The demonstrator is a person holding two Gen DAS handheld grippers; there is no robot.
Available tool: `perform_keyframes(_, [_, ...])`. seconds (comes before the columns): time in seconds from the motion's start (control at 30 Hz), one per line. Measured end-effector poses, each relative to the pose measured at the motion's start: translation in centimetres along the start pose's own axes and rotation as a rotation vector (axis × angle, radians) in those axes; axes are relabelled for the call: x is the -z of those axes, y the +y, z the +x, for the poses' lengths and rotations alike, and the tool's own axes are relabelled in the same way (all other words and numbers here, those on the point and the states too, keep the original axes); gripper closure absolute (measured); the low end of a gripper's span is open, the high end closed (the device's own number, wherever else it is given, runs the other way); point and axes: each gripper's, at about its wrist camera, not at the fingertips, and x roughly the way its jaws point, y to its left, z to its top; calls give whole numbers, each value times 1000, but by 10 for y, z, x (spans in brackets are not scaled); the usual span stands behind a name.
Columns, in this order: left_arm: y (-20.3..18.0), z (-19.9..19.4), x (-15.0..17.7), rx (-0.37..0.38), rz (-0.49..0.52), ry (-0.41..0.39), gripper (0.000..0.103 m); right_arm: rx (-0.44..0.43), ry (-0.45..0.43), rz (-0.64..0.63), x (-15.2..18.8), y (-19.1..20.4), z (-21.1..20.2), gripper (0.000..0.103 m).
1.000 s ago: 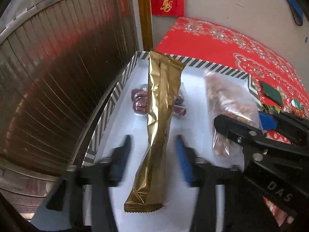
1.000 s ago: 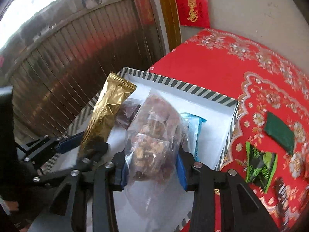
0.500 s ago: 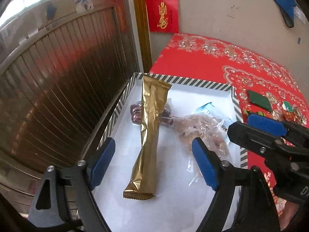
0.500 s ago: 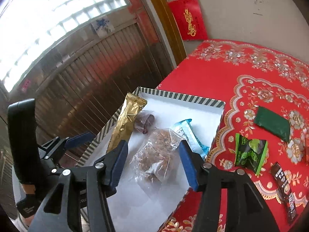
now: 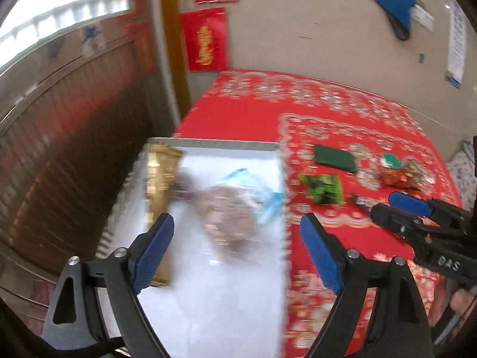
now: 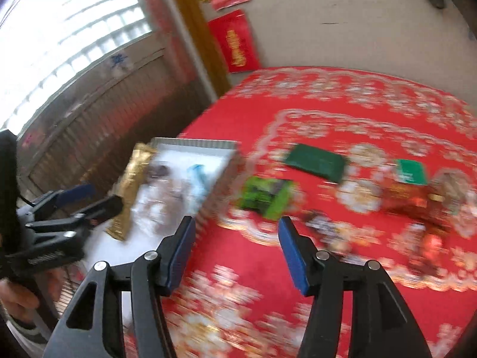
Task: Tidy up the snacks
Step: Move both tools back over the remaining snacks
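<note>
A white tray (image 5: 226, 313) with a striped rim holds a long gold packet (image 5: 159, 191), a clear bag of brown snacks (image 5: 229, 214) and a light blue packet (image 5: 265, 200). My left gripper (image 5: 237, 240) hangs above the tray, jaws opening, nothing between them. My right gripper (image 6: 237, 243) hovers over the red tablecloth (image 6: 328, 98), jaws opening and empty. Ahead of it lie a bright green packet (image 6: 266, 197), a dark green packet (image 6: 316, 162), a small dark bar (image 6: 323, 226) and red wrapped sweets (image 6: 408, 200). The same tray (image 6: 193, 144) sits to its left.
A brown slatted wooden panel (image 5: 68, 149) runs close along the tray's left side. A beige wall with red paper hangings (image 5: 207, 38) stands behind the table. A hand (image 6: 21, 295) holds the left gripper's handle at the lower left of the right wrist view.
Both grippers opened, letting go of the gold packet and the clear snack bag, which now lie in the tray. Both then rose and swung right; the right one is now over the tablecloth.
</note>
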Motion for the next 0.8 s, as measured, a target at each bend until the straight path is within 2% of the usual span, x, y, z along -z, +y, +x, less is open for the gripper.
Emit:
perform_keyframes(0.17, [-53, 7, 1, 85, 47, 34, 16, 87, -5, 44, 13, -49, -28, 41])
perform_keyframes(0.4, [-121, 29, 1, 125, 86, 81, 16, 142, -5, 99, 29, -101, -57, 41])
perform_keyframes(0.57, [-138, 56, -13, 125, 64, 131, 16, 122, 15, 29, 34, -104, -58, 41])
perform_keyframes(0.8, [-129, 103, -33, 177, 11, 240, 16, 87, 85, -85, 37, -91, -20, 41])
